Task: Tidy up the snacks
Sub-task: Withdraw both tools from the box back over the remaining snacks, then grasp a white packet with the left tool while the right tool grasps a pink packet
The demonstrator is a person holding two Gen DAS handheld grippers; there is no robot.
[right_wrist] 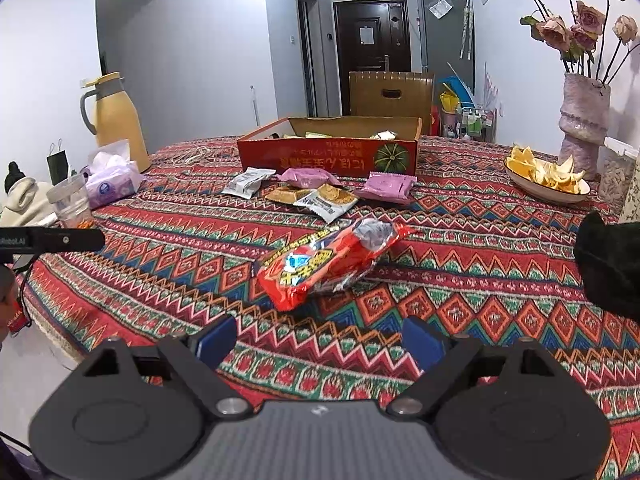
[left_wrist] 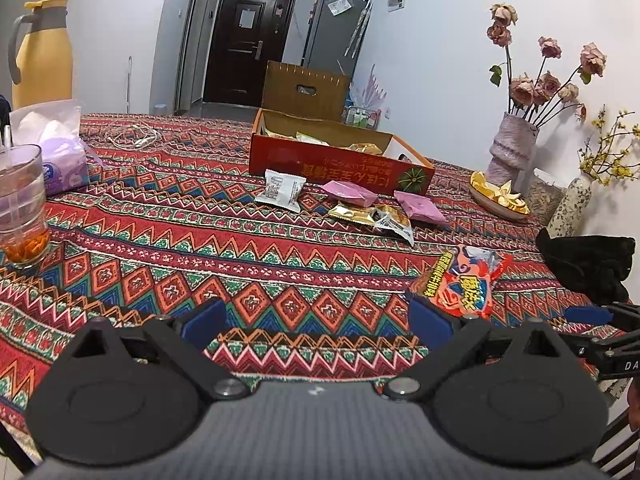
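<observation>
A red cardboard box [left_wrist: 340,168] [right_wrist: 328,156] stands open on the patterned tablecloth with several snack packets inside. In front of it lie a white packet [left_wrist: 280,190] [right_wrist: 248,182], two pink packets [left_wrist: 350,192] [left_wrist: 420,206] [right_wrist: 308,178] [right_wrist: 390,188], a gold packet [left_wrist: 352,213] [right_wrist: 286,194] and a white-orange packet [left_wrist: 394,222] [right_wrist: 330,202]. A large red snack bag [left_wrist: 460,280] [right_wrist: 328,264] lies nearer. My left gripper [left_wrist: 316,320] is open and empty, the red bag just beyond its right finger. My right gripper [right_wrist: 320,340] is open and empty, just short of the red bag.
A glass of tea [left_wrist: 22,208], a purple tissue pack [left_wrist: 60,152] [right_wrist: 108,180] and a yellow jug [left_wrist: 40,52] [right_wrist: 116,120] stand at the left. A bowl of peels [left_wrist: 498,196] [right_wrist: 546,178], vases [left_wrist: 510,148] [right_wrist: 584,116] and a black cloth [left_wrist: 588,264] [right_wrist: 612,264] are at the right.
</observation>
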